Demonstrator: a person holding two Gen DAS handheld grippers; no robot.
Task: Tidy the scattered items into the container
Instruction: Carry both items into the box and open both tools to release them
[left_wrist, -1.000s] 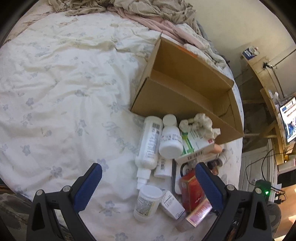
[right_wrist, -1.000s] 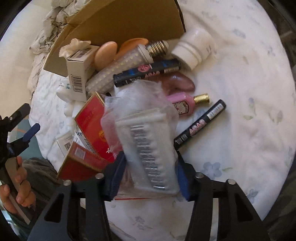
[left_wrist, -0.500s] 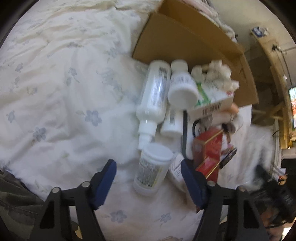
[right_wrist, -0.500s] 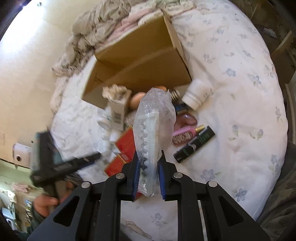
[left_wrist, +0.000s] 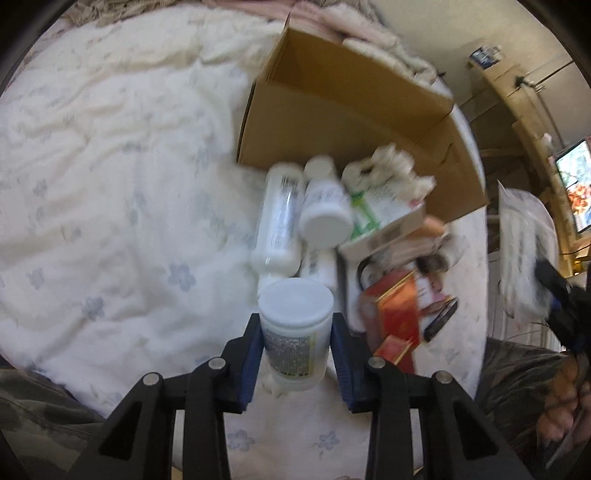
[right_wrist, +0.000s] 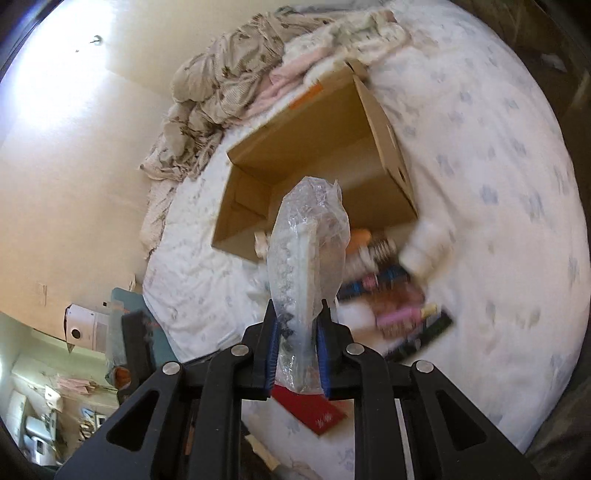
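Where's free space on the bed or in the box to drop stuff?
Open brown cardboard box: its visible floor looks bare. White flowered bedspread is free left of the box and of the white bottles. Crowded: the pile at the box's near wall, around the red cartons.

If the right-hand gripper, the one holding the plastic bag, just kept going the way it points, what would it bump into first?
Probably the cardboard box: the right gripper, shut on the plastic bag, points at its open inside, though depth is hard to judge.

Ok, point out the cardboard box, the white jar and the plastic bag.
cardboard box (right_wrist: 384, 122): right wrist view, right outer wall.
white jar (left_wrist: 295, 334): left wrist view, labelled side.
plastic bag (right_wrist: 306, 251): right wrist view, middle of bag.
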